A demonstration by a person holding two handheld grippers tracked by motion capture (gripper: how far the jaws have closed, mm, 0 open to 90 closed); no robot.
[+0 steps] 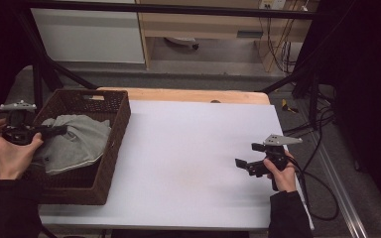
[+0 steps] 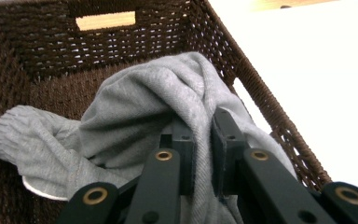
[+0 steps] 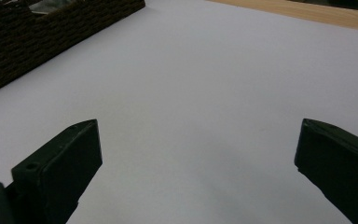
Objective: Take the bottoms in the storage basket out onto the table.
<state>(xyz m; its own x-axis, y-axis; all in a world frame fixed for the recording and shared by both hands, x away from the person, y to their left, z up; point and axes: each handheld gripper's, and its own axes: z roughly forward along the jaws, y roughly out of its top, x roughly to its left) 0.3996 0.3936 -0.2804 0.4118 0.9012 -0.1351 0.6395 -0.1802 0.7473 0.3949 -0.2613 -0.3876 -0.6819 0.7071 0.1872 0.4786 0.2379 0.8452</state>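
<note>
A grey garment [image 1: 74,141] lies crumpled in a dark brown wicker basket [image 1: 110,163] at the table's left. My left gripper [image 1: 59,131] reaches into the basket from the left and is shut on a fold of the garment [image 2: 168,88]; the cloth is pinched between its two black jaws [image 2: 203,144] and drapes over them. A ribbed cuff of the garment [image 2: 14,135] rests against the basket's wall [image 2: 98,46]. My right gripper [image 1: 245,161] hovers over the white table top [image 1: 188,148] at the right, open, jaws wide apart with nothing between them [image 3: 198,158].
The basket [image 3: 32,37] has a handle slot in its far wall [image 2: 105,19]. A wooden strip [image 1: 188,95] runs along the table's far edge. Cables trail on the floor at the right [image 1: 322,148]. A black frame surrounds the table.
</note>
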